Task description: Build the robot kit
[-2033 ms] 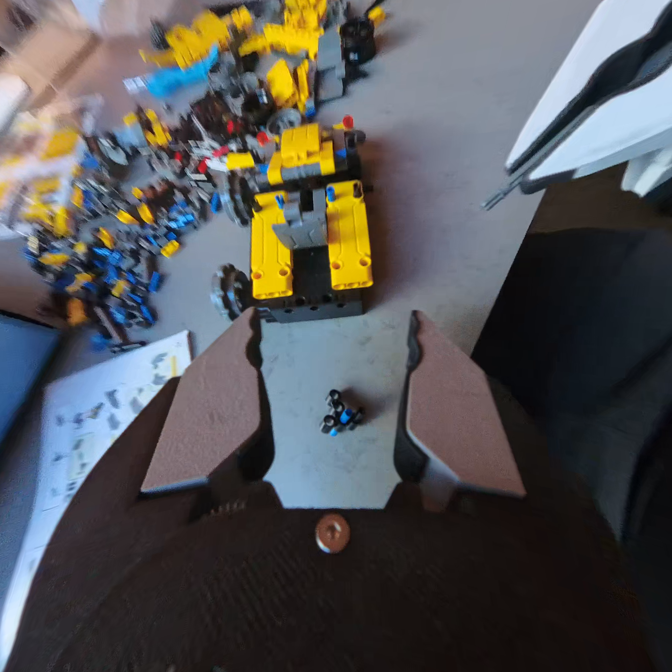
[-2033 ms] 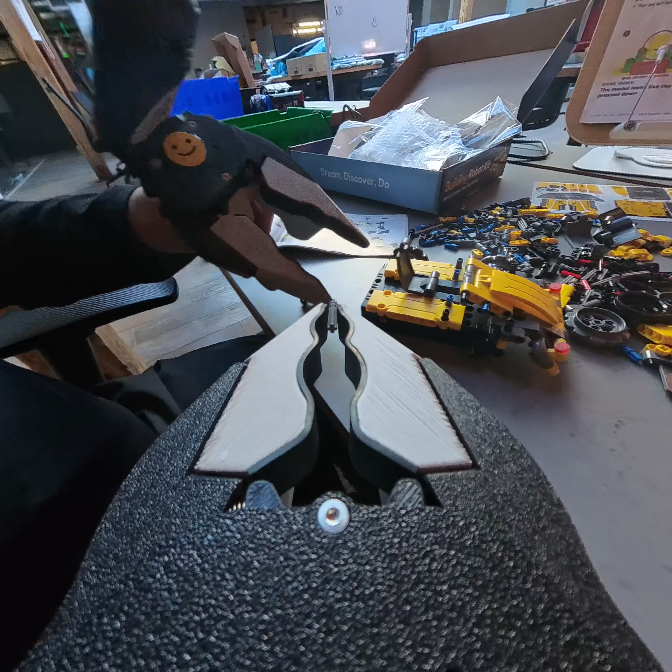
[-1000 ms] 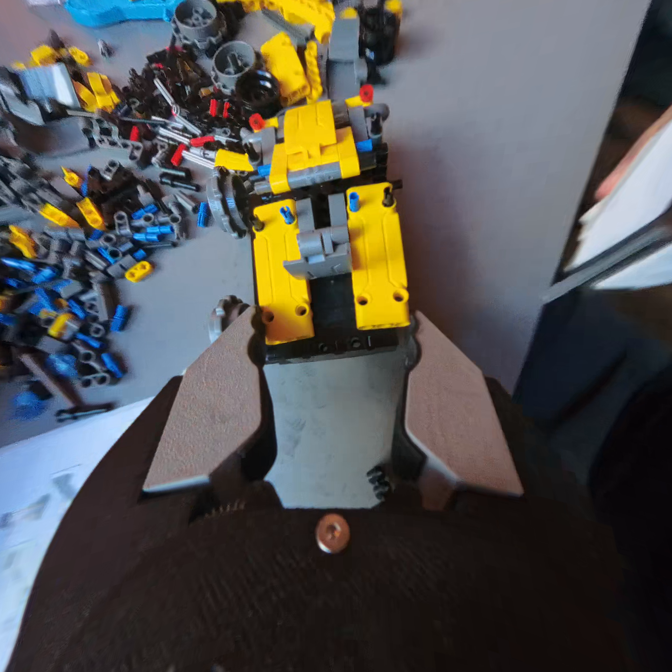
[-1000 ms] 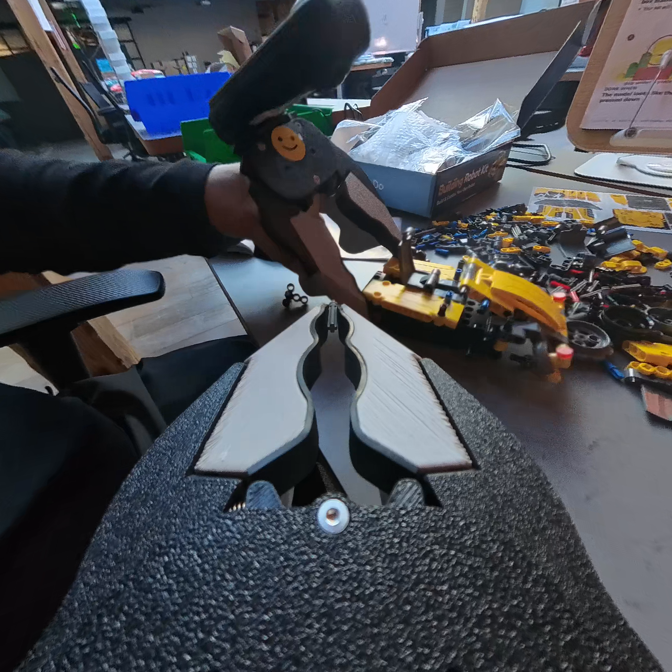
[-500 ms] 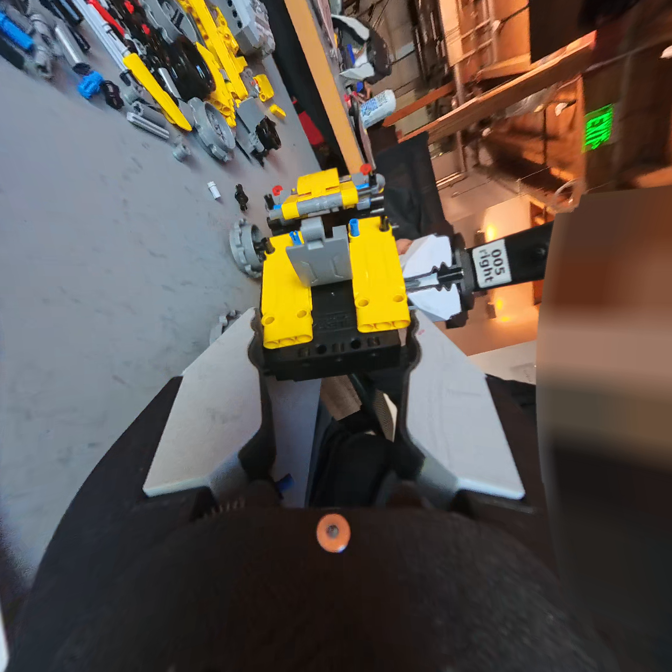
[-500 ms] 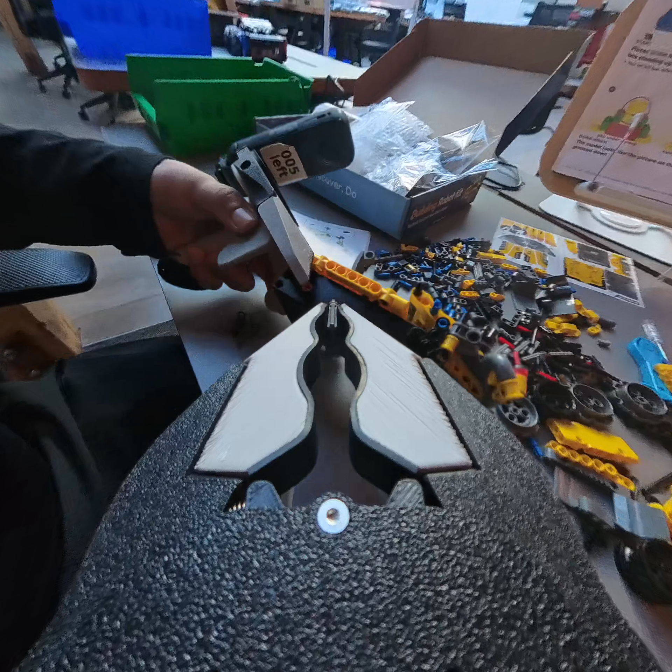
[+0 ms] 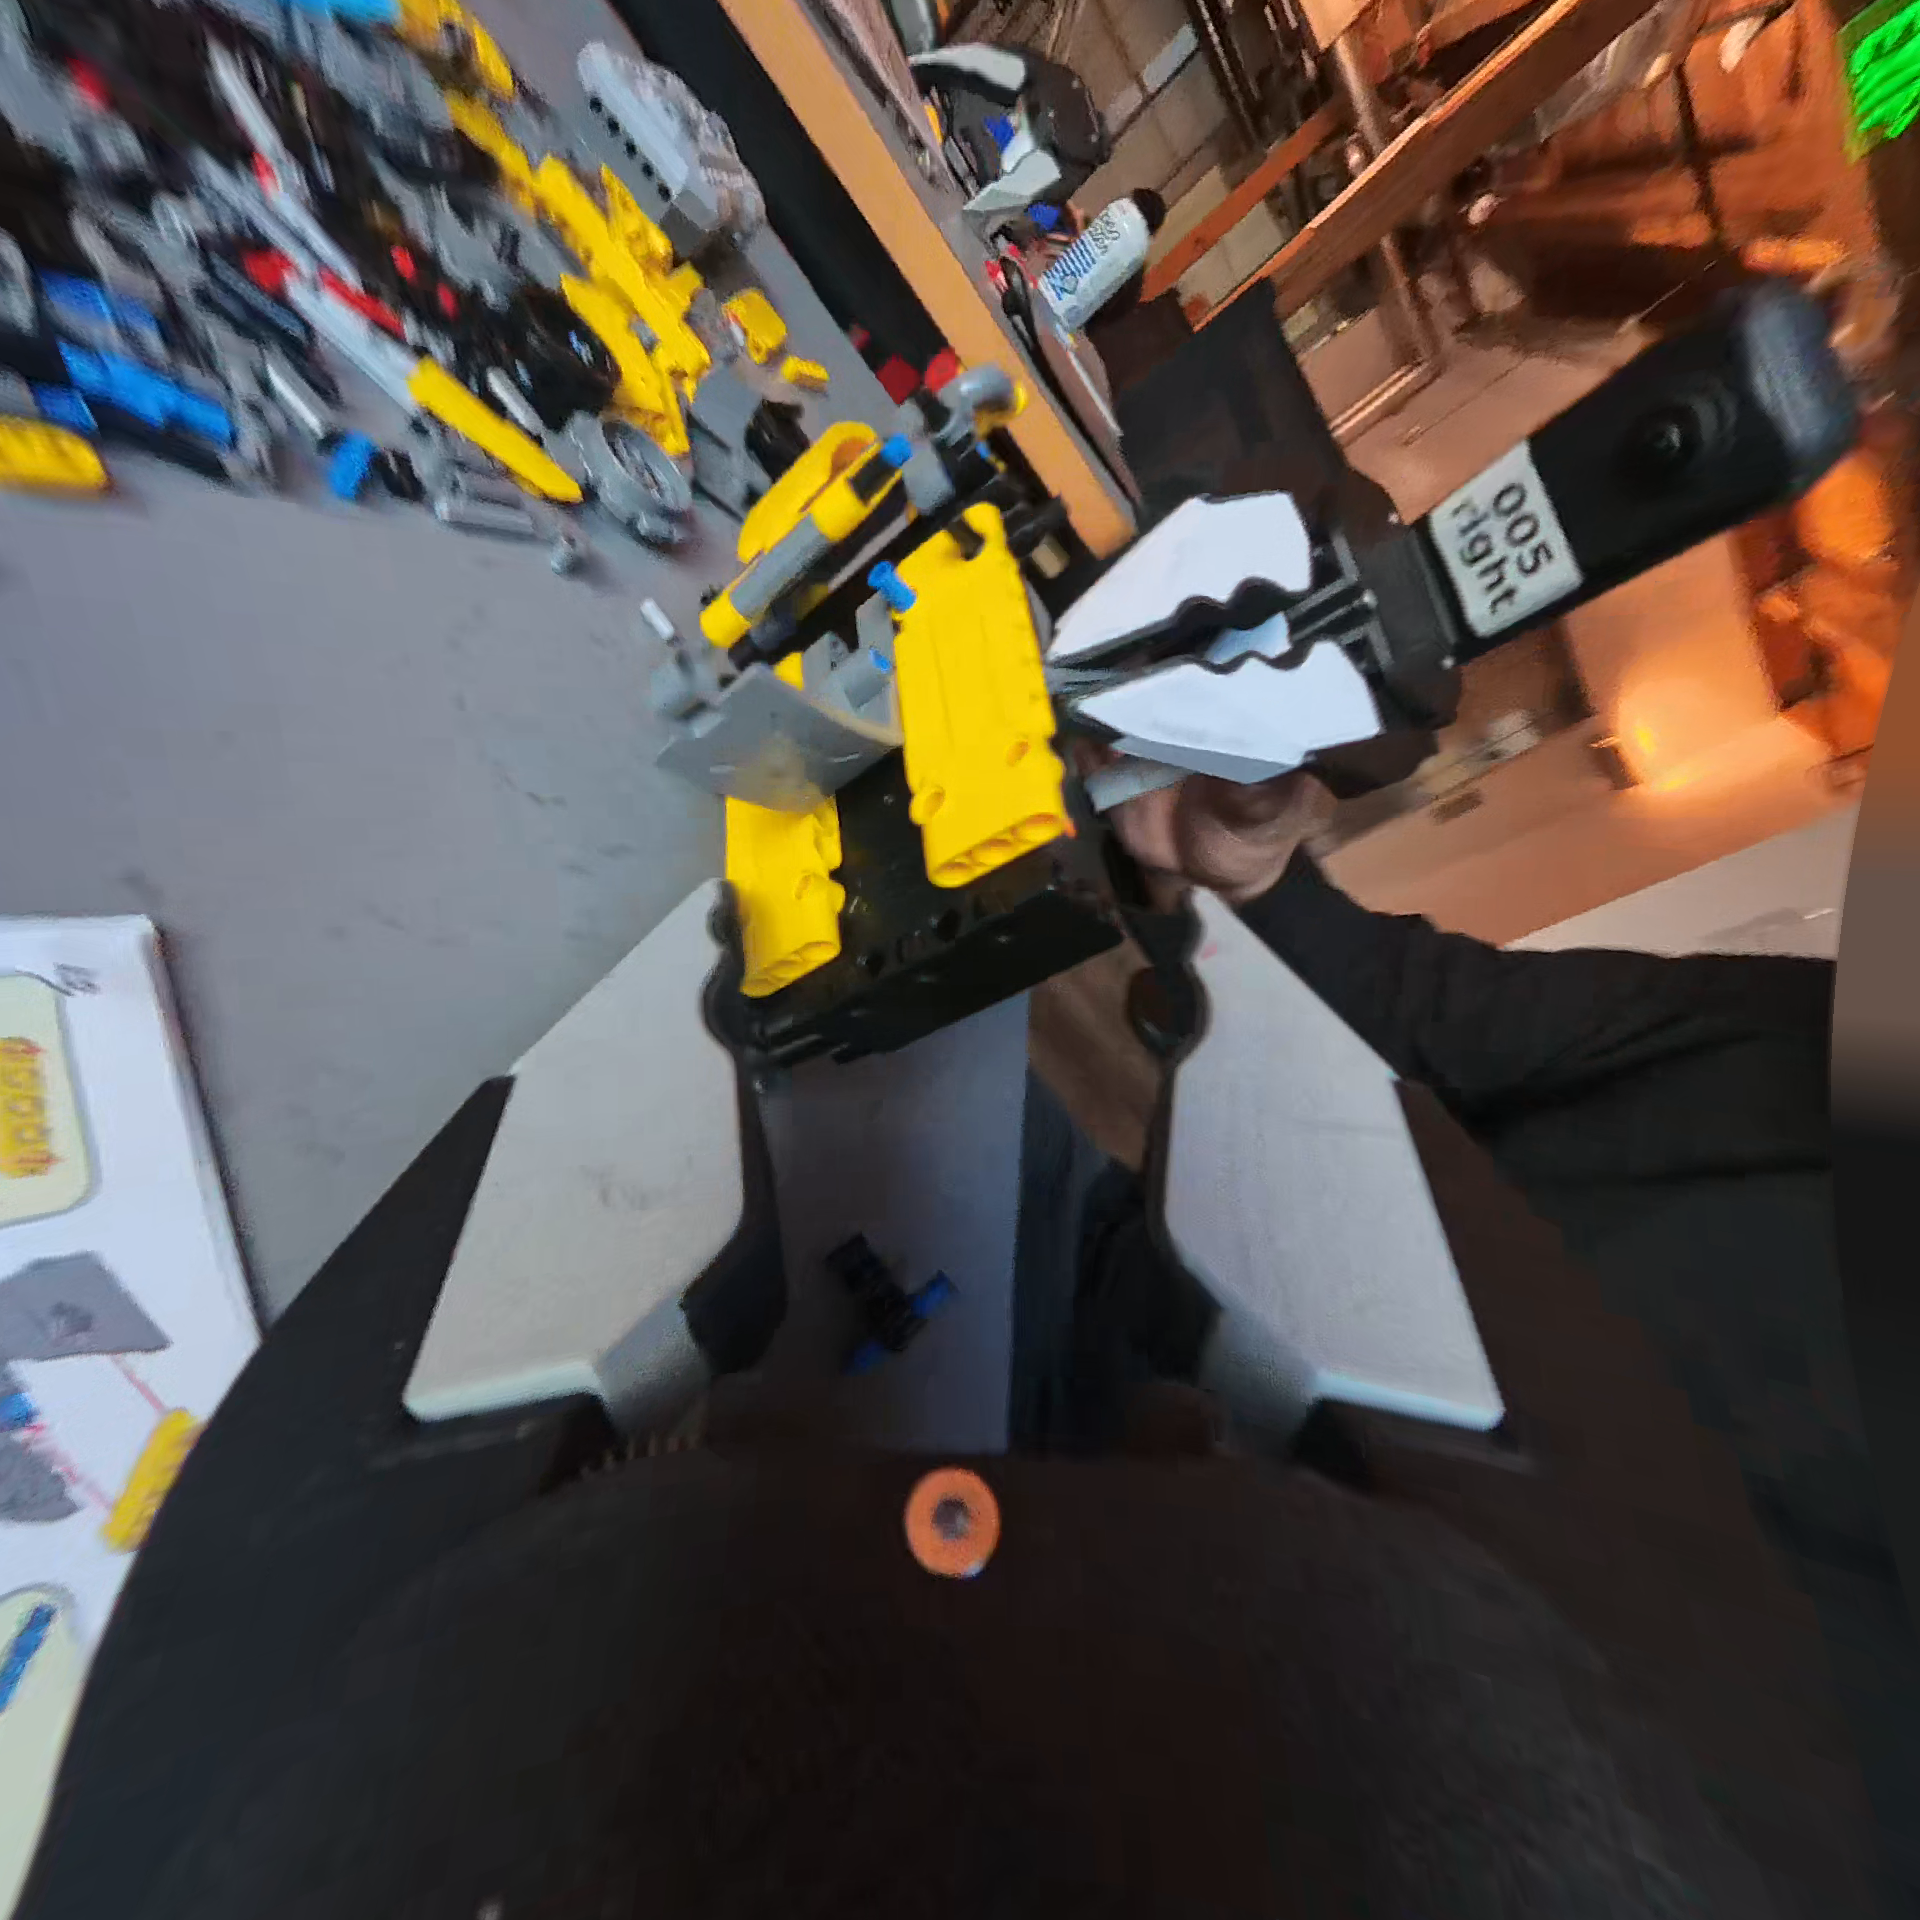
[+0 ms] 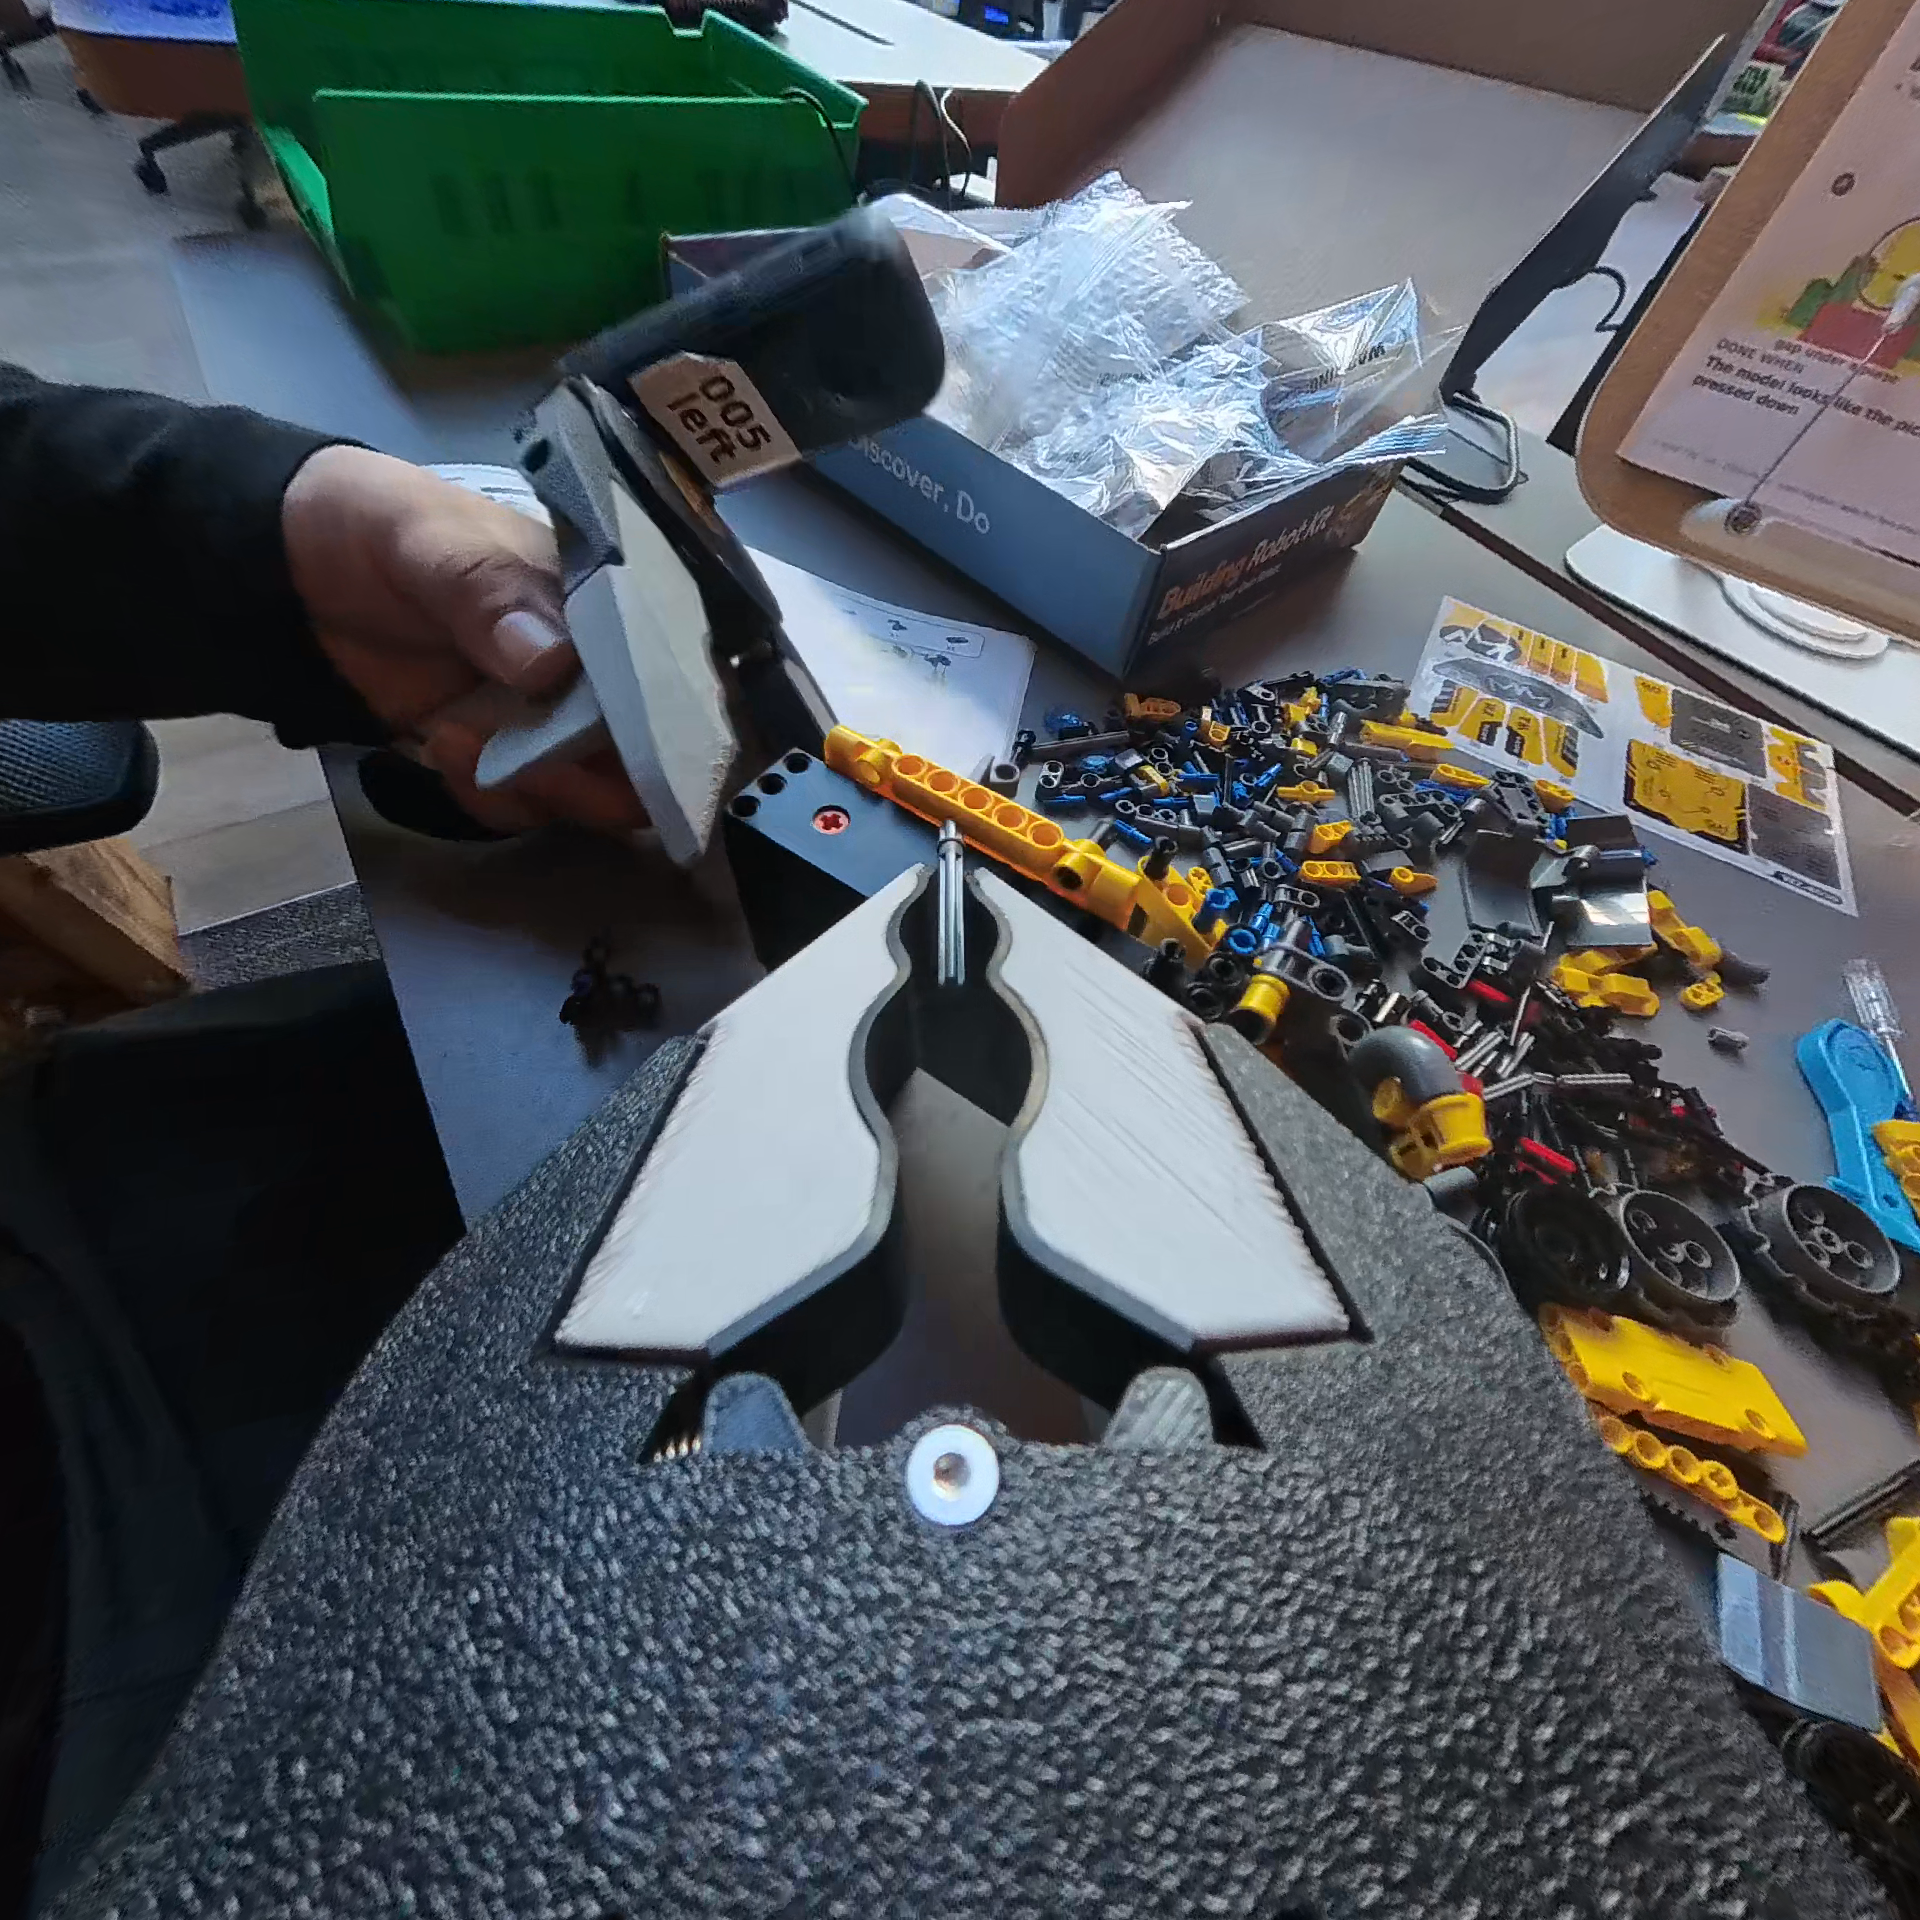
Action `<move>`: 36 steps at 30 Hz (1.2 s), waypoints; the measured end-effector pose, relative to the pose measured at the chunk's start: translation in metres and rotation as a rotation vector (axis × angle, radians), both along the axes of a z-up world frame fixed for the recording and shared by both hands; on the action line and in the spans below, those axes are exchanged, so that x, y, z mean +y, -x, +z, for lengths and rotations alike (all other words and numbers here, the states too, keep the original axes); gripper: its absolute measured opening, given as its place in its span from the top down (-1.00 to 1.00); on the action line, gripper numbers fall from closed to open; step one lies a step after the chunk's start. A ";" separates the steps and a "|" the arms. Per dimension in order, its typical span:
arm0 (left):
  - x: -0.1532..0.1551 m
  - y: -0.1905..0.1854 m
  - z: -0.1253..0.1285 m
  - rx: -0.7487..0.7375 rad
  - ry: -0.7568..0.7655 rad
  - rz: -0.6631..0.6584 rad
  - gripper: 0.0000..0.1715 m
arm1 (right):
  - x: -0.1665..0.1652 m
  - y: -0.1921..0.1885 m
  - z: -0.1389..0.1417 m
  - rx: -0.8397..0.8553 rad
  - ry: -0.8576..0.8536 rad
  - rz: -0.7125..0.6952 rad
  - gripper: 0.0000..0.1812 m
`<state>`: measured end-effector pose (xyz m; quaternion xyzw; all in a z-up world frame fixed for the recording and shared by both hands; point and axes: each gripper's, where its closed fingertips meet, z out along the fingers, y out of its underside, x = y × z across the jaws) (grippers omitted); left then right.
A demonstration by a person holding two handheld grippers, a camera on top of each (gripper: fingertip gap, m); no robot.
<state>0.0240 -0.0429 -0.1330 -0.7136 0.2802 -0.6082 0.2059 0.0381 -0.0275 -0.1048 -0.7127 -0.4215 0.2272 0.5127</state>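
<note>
Yellow-and-black brick model [image 7: 914,831] sits clamped between left gripper [image 7: 940,977] fingertips.

The part-built model [image 7: 904,769] is being held clamped in the left tongs [image 7: 935,966] above the worktop [image 7: 343,727], with the right tongs [image 8: 948,883] pinching a thin pin [image 8: 948,904] just beside it. Loose parts [image 8: 1403,831] are lying spread to the right, the open box [image 8: 1091,520] behind them, an instruction sheet [image 8: 904,665] between
</note>
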 end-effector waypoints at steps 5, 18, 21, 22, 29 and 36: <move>0.009 0.004 0.003 0.179 -0.466 0.082 0.26 | -0.002 -0.001 0.000 0.013 0.019 0.003 0.95; 0.008 -0.006 0.004 0.249 -0.908 0.150 0.61 | -0.002 -0.002 0.000 0.039 0.071 0.028 0.95; 0.008 -0.007 0.004 0.254 -0.934 0.159 0.61 | -0.004 -0.002 0.001 0.034 0.105 0.046 0.95; 0.007 -0.007 0.004 0.260 -0.948 0.161 0.61 | -0.005 -0.002 0.003 0.032 0.119 0.054 0.95; 0.008 -0.010 0.004 0.278 -0.984 0.183 0.61 | -0.022 0.002 0.014 -0.056 0.357 0.152 0.96; 0.011 -0.011 0.006 0.303 -1.031 0.231 0.61 | -0.024 0.003 0.011 -0.280 0.459 0.108 0.96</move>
